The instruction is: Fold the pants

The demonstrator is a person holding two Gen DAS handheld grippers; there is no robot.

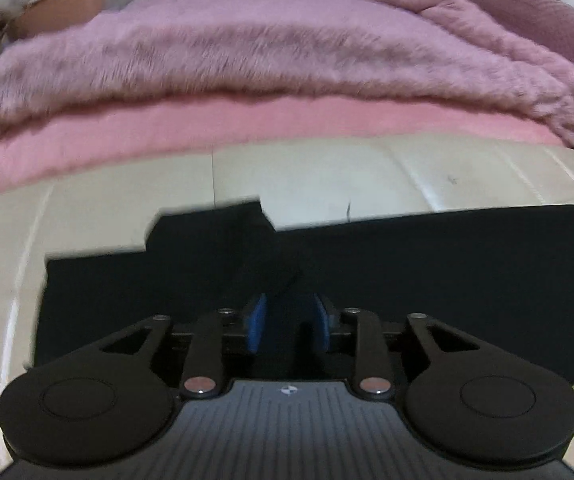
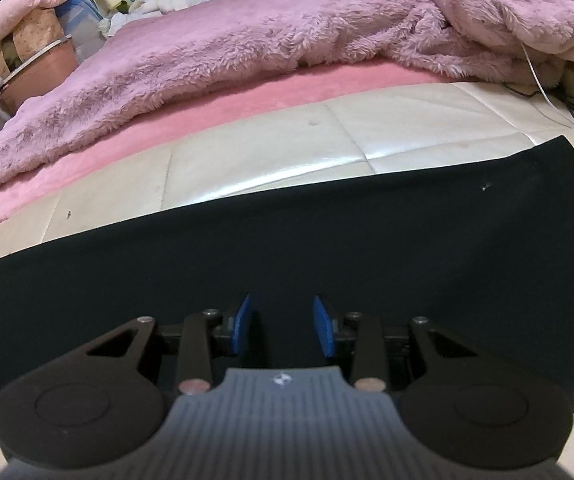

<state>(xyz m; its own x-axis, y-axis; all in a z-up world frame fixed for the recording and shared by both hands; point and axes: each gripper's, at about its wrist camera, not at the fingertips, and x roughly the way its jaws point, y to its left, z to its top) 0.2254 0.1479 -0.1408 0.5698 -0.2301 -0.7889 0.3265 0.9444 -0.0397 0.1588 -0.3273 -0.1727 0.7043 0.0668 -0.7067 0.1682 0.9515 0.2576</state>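
Black pants lie spread flat across a cream padded surface, seen in both wrist views. My left gripper hovers over their left part, its blue pads apart. A raised hump of the black cloth stands just ahead of the fingertips, and its stepped edge shows at the upper left. My right gripper is over the middle of the pants, jaws apart, with only flat cloth beneath the gap. Neither pair of pads presses on the fabric.
Behind the cream surface a pink sheet and a fluffy mauve blanket cover the bed. White and dark cables lie at the far right. A basket and bundles stand at the far left.
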